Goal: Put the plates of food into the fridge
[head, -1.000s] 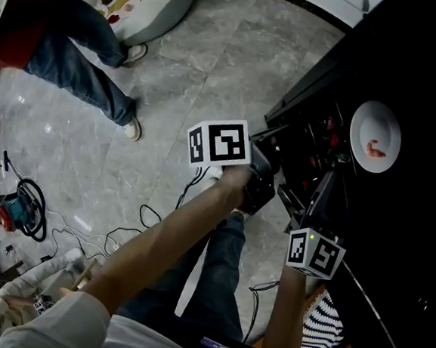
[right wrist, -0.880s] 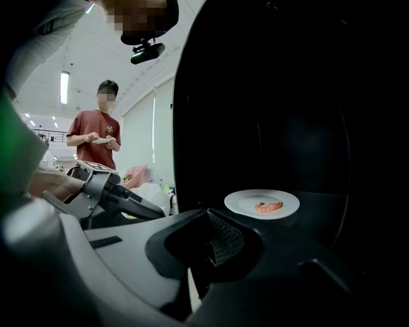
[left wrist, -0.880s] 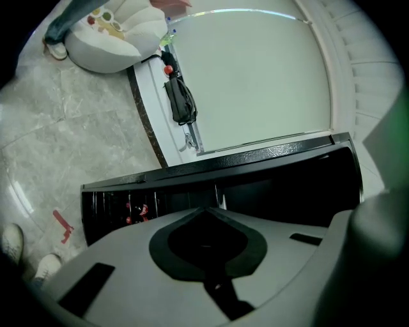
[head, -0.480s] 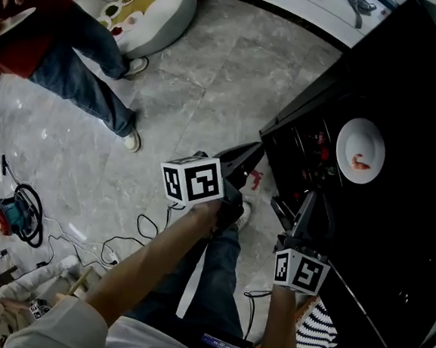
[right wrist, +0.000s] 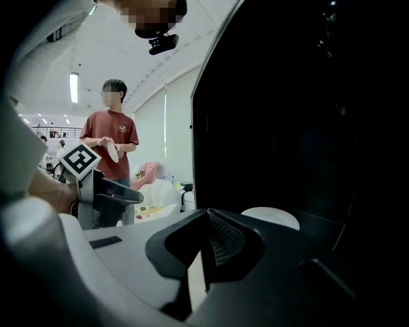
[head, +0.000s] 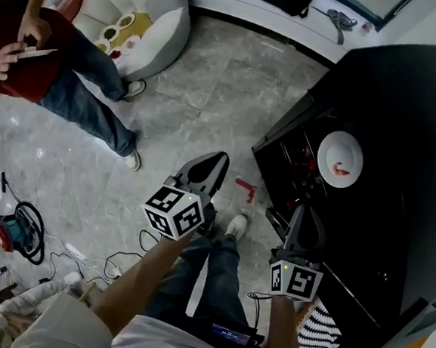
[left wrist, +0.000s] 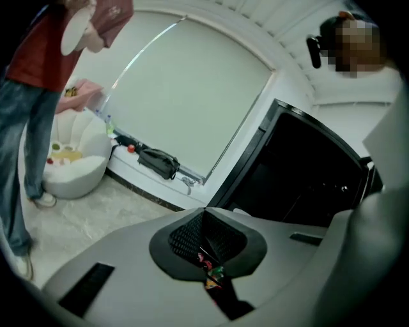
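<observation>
Left gripper [head: 218, 159] and right gripper [head: 303, 210] have drawn back, jaws pressed together; plate [head: 339, 159] sits in fridge [head: 407, 95].

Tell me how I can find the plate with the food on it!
Look at the big black fridge on the right of the head view. In its dark inside sits a round white plate. It is the only bright thing there, with one small red bit of food on it.
</observation>
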Demonstrator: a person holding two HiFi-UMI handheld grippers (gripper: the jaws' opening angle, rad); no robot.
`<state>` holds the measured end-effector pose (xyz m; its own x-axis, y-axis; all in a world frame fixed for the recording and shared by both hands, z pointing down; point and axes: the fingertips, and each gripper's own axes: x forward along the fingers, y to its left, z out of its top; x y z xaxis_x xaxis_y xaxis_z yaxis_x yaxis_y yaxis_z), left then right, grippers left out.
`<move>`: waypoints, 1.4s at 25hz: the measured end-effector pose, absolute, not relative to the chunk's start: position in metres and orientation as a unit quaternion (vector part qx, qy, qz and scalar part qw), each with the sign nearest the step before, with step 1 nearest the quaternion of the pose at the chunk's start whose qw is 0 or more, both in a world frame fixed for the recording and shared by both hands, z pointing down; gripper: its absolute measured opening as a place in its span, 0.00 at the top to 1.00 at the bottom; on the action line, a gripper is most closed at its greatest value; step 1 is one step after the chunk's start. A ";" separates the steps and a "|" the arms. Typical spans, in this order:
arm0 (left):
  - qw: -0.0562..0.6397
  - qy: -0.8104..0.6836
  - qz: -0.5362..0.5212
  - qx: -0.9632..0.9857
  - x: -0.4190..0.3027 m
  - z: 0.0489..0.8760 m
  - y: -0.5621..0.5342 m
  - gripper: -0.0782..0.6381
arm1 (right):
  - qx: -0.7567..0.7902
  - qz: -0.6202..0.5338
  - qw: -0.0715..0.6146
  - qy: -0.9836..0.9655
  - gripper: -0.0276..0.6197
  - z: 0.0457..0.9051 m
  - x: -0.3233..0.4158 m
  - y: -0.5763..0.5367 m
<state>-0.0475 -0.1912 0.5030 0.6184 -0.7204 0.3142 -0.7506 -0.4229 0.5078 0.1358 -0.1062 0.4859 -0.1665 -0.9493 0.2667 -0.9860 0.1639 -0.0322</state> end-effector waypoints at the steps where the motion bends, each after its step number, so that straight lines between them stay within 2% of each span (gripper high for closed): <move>1: 0.283 -0.438 0.035 0.853 -0.047 0.496 -0.190 0.88 | 0.636 0.099 0.096 -0.759 0.94 0.483 0.134 -0.104; 4: 0.202 -0.435 0.064 0.875 -0.044 0.474 -0.184 0.88 | 0.620 0.089 0.114 -0.771 0.94 0.474 0.125 -0.094; 6: 0.171 -0.433 0.071 0.882 -0.044 0.460 -0.180 0.88 | 0.613 0.087 0.118 -0.776 0.94 0.466 0.119 -0.088; 14: 0.113 -0.421 0.079 0.897 -0.049 0.416 -0.161 0.88 | 0.609 0.083 0.110 -0.781 0.94 0.429 0.111 -0.080; 19: 0.104 -0.425 0.071 0.896 -0.052 0.393 -0.150 0.88 | 0.604 0.063 0.116 -0.786 0.94 0.398 0.109 -0.077; 25: 0.019 -0.434 0.088 0.896 -0.049 0.354 -0.142 0.88 | 0.589 0.030 0.131 -0.797 0.94 0.375 0.107 -0.074; 35: 0.035 -0.457 0.058 0.887 -0.070 0.316 -0.133 0.88 | 0.591 0.010 0.127 -0.796 0.94 0.338 0.109 -0.072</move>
<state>-0.0703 -0.1332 0.3161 0.5748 -0.8071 0.1348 -0.8152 -0.5792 0.0082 0.1089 -0.0717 0.3385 -0.2679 -0.9392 0.2149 -0.9444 0.3001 0.1341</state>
